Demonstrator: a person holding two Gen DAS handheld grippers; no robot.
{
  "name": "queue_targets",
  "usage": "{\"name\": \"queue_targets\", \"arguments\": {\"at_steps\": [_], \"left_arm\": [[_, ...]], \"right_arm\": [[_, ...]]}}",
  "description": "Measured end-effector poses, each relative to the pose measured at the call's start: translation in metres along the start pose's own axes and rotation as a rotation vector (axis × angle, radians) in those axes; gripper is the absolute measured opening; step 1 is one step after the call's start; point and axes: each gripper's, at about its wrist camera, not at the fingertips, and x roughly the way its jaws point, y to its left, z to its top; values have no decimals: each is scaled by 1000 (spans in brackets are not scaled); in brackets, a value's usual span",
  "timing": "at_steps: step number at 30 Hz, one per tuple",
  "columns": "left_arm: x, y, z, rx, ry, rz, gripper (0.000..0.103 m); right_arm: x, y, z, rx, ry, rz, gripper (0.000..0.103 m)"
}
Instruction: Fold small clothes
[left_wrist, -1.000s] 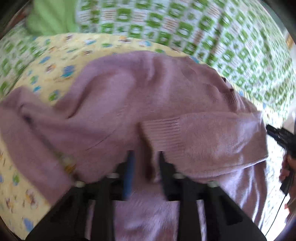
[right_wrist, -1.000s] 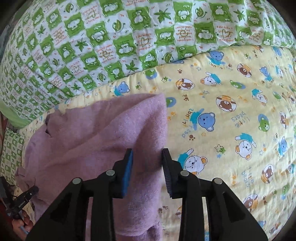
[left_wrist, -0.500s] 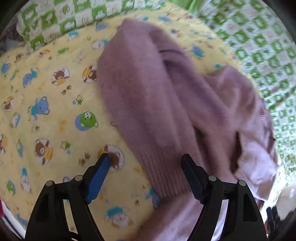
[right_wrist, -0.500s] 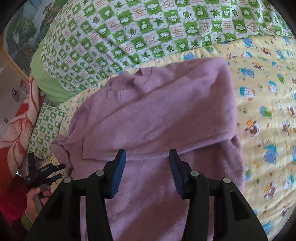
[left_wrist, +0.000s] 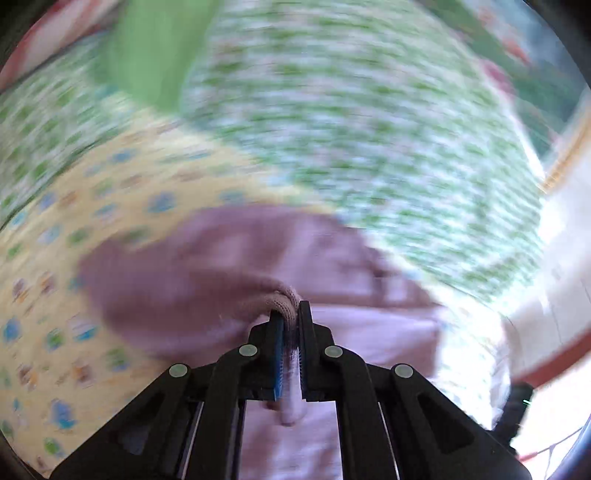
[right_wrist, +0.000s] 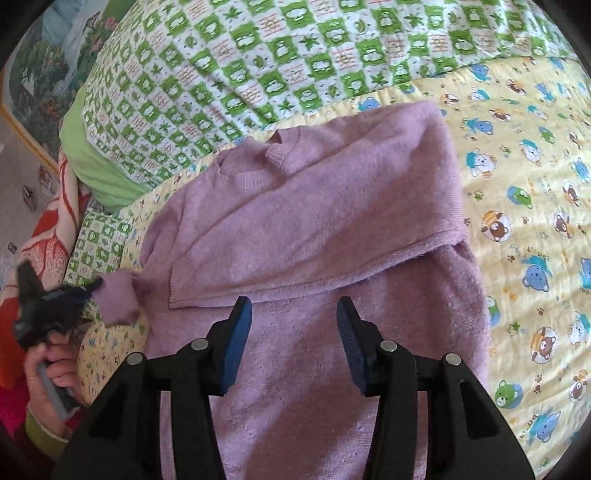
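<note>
Your left gripper (left_wrist: 290, 314) has snapped closed on the sweater's (right_wrist: 332, 229) cuff (left_wrist: 284, 299) and lifted it; your right gripper (right_wrist: 293, 314) hovers half-open, empty, over the sweater on the yellow blanket's (right_wrist: 535, 221) left side.

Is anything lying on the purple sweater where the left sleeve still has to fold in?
Nothing visible is in the way. The left gripper is shut on the sleeve cuff, and the sweater carries only its own folded-over right sleeve. The right gripper hovers open above it.
</note>
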Motion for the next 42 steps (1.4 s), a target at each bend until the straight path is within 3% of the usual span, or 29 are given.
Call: {"name": "queue_targets", "arguments": {"at_steps": [4,10,14,16,18,20,22,25,27,30,32,34,37,38,39,40,42], "left_arm": [[40,-85,-12,126,64,-128,4],[129,-148,-56,197,197,-211,4],[185,-152,-80,254,304,-182,6],[200,-145,-91,258,366,-173,12],[198,-131,-95,242,390,-188,20],[178,-116,-97,248,371,-190,34],[150,-99,-98,264,339,-166,39],[96,-55,-92,274,264,-58,47],[72,-18,-90,272,201,93,50],[59,36,-84,281,155,336,56],[62,63,-79,278,156,435,58],[70,85,-75,266,171,498,61],[84,99,-70,258,192,534,61],[88,100,-68,263,190,541,61],[92,97,-65,268,189,544,61],[94,96,-63,271,185,549,59],[97,95,-54,246,166,579,48]], "right_arm": [[-6,-8,1,18,-14,-6,49],[-18,-25,1,43,-39,-31,49],[-23,-46,0,85,-48,-61,49],[-24,-55,-1,106,-51,-74,49],[-22,-63,-1,126,-44,-78,49],[-18,-67,0,134,-39,-74,49],[-13,-64,2,124,-27,-68,49],[-3,-49,6,66,-9,-60,56],[3,-31,8,-7,-10,-62,68],[16,-3,10,-145,1,-73,69],[32,15,10,-267,20,-120,69],[52,28,10,-374,51,-182,70],[79,33,11,-475,95,-263,68],[85,33,15,-500,95,-287,46],[87,32,19,-513,99,-303,8],[88,31,26,-519,111,-318,7],[72,35,51,-533,49,-313,6]]}}
